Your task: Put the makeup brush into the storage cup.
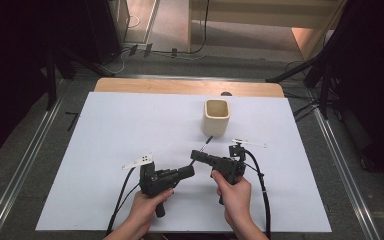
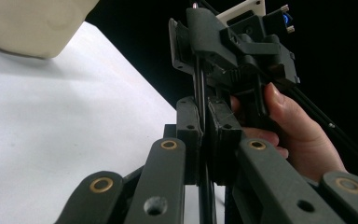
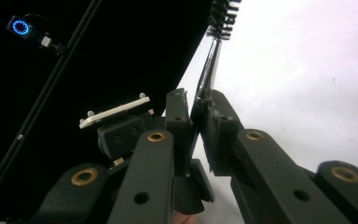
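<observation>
A: High view first. Where's the brush?
B: Thin black bottle brush (image 1: 203, 146), held between both grippers near the table's (image 1: 105, 150) middle, bristle tip aimed at the cream cup (image 1: 216, 117), just short of it.
A: Left gripper (image 1: 189, 171)?
B: Jaws pressed together on the brush's wire stem (image 2: 199, 88); left gripper view shows the stem running up betw. its pads, w/ the other gripper and the person's hand (image 2: 293, 135) right behind.
A: Right gripper (image 1: 196, 155)?
B: Also pinching the stem. Right gripper view: jaws clamped on the wire, bristles (image 3: 221, 16) sticking out above, over the white tabletop.
A: Cup?
B: Upright, apart from both grippers.
</observation>
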Demonstrator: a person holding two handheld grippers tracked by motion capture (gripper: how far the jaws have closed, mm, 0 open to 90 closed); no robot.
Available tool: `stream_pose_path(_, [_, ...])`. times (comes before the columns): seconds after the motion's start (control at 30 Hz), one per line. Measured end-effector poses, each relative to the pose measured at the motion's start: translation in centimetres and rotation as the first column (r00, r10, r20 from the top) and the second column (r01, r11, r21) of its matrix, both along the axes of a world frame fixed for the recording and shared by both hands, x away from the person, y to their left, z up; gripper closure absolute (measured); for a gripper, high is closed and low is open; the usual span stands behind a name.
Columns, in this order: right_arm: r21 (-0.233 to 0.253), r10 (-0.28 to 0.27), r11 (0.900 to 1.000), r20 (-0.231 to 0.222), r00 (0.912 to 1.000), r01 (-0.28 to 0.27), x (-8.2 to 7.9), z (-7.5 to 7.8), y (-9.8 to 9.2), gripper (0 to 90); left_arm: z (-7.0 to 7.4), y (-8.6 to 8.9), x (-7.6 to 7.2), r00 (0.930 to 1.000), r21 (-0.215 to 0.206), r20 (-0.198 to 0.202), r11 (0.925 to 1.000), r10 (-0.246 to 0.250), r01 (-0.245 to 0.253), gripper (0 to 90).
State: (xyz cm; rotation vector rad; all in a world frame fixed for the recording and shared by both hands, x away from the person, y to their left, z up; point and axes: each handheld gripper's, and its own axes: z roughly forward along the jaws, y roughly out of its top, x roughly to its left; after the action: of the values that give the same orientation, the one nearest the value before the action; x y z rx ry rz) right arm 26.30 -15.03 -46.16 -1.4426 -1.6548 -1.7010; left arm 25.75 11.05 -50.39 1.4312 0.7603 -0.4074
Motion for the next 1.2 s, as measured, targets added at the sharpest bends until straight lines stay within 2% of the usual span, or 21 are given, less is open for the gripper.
stream_pose_path(0.1, [0.008,0.004,1.000,-0.006,1.0000,-0.004,0.1,0.0,0.0,83.7,-0.1,0.0,0.0,0.9999,-0.003,-0.007,1.0000,-0.007,0.007,84.9])
stream_pose_path(0.3, [0.033,0.026,0.999,-0.038,0.9990,-0.025,0.2,-0.1,-0.1,85.5,-0.1,0.0,0.1,0.9999,0.013,-0.001,0.9998,-0.012,0.012,84.0])
stream_pose_path(0.37, [0.033,0.029,0.999,-0.035,0.9990,-0.028,0.2,-0.2,-0.1,85.5,-0.1,0.0,0.1,0.9999,0.027,0.009,0.9996,-0.011,0.011,83.7])
stream_pose_path(0.4, [0.031,0.030,0.999,-0.037,0.9989,-0.029,0.2,-0.2,-0.1,85.6,-0.1,-0.1,0.1,0.9998,0.022,0.012,0.9997,-0.013,0.013,78.1])
stream_pose_path(0.43, [0.029,0.033,0.999,-0.042,0.9986,-0.031,0.2,-0.1,-0.1,85.6,-0.1,-0.1,0.2,0.9998,0.032,0.000,0.9993,-0.020,0.020,67.4])
stream_pose_path(0.53, [0.026,0.035,0.999,-0.044,0.9984,-0.034,0.2,-0.2,-0.1,85.6,0.0,-0.2,0.5,0.9991,0.088,-0.016,0.9952,-0.040,0.042,66.8])
stream_pose_path(0.6, [0.024,0.037,0.999,-0.049,0.9981,-0.036,0.3,-0.2,-0.2,85.6,0.0,-0.3,0.8,0.9975,0.111,-0.052,0.9924,-0.049,0.054,52.6])
stream_pose_path(0.73, [0.013,0.040,0.999,-0.058,0.9975,-0.040,0.4,-0.3,-0.4,85.6,0.5,-0.3,1.3,0.9933,0.190,-0.093,0.9781,-0.069,0.086,52.5])
stream_pose_path(0.83, [-0.003,0.039,0.999,-0.054,0.9978,-0.040,0.5,-0.4,-0.4,85.6,1.1,-0.5,1.5,0.9900,0.274,-0.104,0.9540,-0.095,0.121,52.4])
stream_pose_path(0.9, [-0.021,0.042,0.999,-0.048,0.9979,-0.043,0.6,-0.4,-0.4,85.6,1.4,-0.6,1.5,0.9913,0.302,-0.083,0.9453,-0.103,0.123,52.3])
stream_pose_path(0.93, [-0.028,0.047,0.998,-0.043,0.9980,-0.048,0.6,-0.4,-0.4,85.6,1.5,-0.6,1.5,0.9925,0.311,-0.071,0.9431,-0.100,0.117,52.2])
stream_pose_path(0.97, [-0.026,0.054,0.998,-0.054,0.9971,-0.056,0.6,-0.4,-0.4,85.6,1.6,-0.7,1.5,0.9935,0.319,-0.058,0.9414,-0.097,0.111,43.0])
stream_pose_path(1.0, [-0.029,0.057,0.998,-0.053,0.9970,-0.058,0.7,-0.3,-0.4,85.6,1.7,-0.7,1.6,0.9927,0.324,-0.062,0.9385,-0.104,0.118,38.9])
stream_pose_path(1.1, [-0.049,0.065,0.997,-0.043,0.9969,-0.067,0.7,-0.2,-0.4,85.5,2.0,-0.6,1.7,0.9918,0.336,-0.065,0.9335,-0.110,0.125,38.9])
stream_pose_path(1.2, [-0.076,0.077,0.994,-0.044,0.9961,-0.080,0.8,-0.1,-0.4,85.6,2.3,-0.4,1.9,0.9918,0.360,-0.058,0.9241,-0.113,0.127,38.8])
